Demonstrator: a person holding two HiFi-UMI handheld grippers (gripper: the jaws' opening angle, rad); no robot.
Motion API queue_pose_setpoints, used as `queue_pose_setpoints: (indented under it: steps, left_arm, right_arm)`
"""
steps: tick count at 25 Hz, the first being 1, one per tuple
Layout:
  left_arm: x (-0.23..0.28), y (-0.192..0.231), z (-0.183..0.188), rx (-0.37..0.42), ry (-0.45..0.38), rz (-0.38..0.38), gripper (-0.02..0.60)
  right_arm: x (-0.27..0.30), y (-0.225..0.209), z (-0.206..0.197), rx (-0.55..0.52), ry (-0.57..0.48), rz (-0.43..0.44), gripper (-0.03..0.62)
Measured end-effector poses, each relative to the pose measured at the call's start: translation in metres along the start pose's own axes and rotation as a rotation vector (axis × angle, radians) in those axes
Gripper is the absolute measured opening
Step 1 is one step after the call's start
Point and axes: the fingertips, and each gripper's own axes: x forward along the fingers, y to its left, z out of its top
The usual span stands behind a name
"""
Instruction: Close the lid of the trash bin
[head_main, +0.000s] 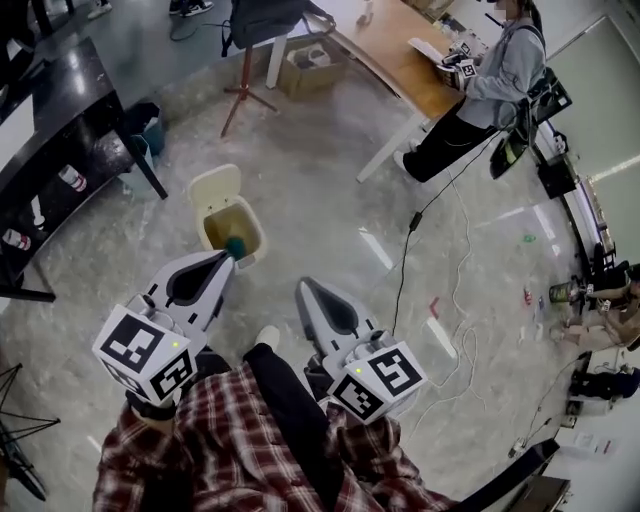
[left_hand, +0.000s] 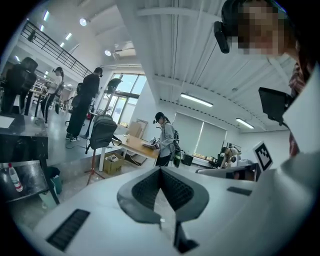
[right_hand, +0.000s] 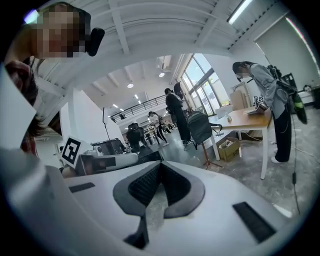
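Observation:
The trash bin (head_main: 252, 232) is a small cream box on the floor ahead of me. Its lid (head_main: 214, 186) stands open, tilted back on the far side. Inside I see a brownish liner and a teal object (head_main: 236, 246). My left gripper (head_main: 226, 258) is shut, and its tip overlaps the bin's near rim in the head view. My right gripper (head_main: 304, 286) is also shut and hangs over bare floor to the right of the bin. The bin is in neither gripper view; the left gripper (left_hand: 160, 170) and the right gripper (right_hand: 159, 165) each show jaw tips meeting on nothing.
A black table (head_main: 60, 130) with bottles runs along the left. A stand (head_main: 245, 90) carrying a backpack and a cardboard box (head_main: 308, 68) are beyond the bin. A person (head_main: 480, 95) stands at a wooden table (head_main: 400, 60). Cables (head_main: 405, 260) trail across the floor on the right.

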Motion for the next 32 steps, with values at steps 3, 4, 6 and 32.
queue_pose_setpoints:
  steps: [3,4,6,32]
  left_arm:
    - [0.015,-0.002,-0.003,-0.012,-0.005,0.048,0.011]
    - [0.019,-0.002,-0.004,-0.015,-0.004,0.062,0.011]
    - [0.025,-0.002,-0.006,-0.018,0.0,0.092,0.011]
    - [0.073,0.177,0.033,-0.046,0.008,0.197,0.011]
  right_arm:
    - [-0.001,-0.021,-0.003,0.005,0.032,0.033,0.012]
    - [-0.001,-0.028,-0.005,0.016,0.037,0.041,0.012]
    - [-0.001,-0.038,-0.007,0.041,0.046,0.061,0.012]
    - [0.191,-0.063,0.033,-0.015,0.117,0.154,0.012]
